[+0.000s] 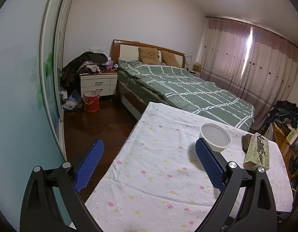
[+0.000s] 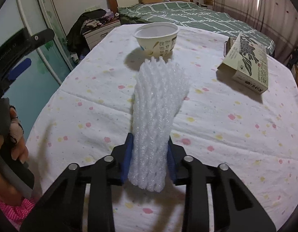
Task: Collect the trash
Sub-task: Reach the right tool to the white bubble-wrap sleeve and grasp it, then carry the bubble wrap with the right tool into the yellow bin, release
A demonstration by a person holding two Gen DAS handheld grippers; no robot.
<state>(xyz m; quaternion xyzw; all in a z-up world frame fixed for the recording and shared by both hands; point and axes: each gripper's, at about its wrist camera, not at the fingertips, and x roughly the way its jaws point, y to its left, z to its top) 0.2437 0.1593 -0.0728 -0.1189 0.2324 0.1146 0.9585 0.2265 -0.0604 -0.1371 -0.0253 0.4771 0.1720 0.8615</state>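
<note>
The left gripper (image 1: 149,166) hangs spread wide, holding nothing, over the table's (image 1: 149,174) left edge. The right gripper (image 2: 150,154) clamps a white foam net sleeve (image 2: 158,104) above the cloth, seemingly lifted clear. Beyond stand a paper bowl (image 2: 156,38) and a carton (image 2: 247,63).

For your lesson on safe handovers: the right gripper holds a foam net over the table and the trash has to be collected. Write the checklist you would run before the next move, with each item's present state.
1. Right gripper shut on the foam net: ok, both blue pads press its sides.
2. Net lifted off the tablecloth: cannot tell, though its shadow suggests so.
3. Left gripper free for the next piece: ok, wide open and empty.
4. Paper cup upright: ok, mouth up.
5. Carton within easy reach: ok, lying on the cloth to the right.
6. Bin ready: cannot tell; a red bucket stands by the nightstand.
</note>
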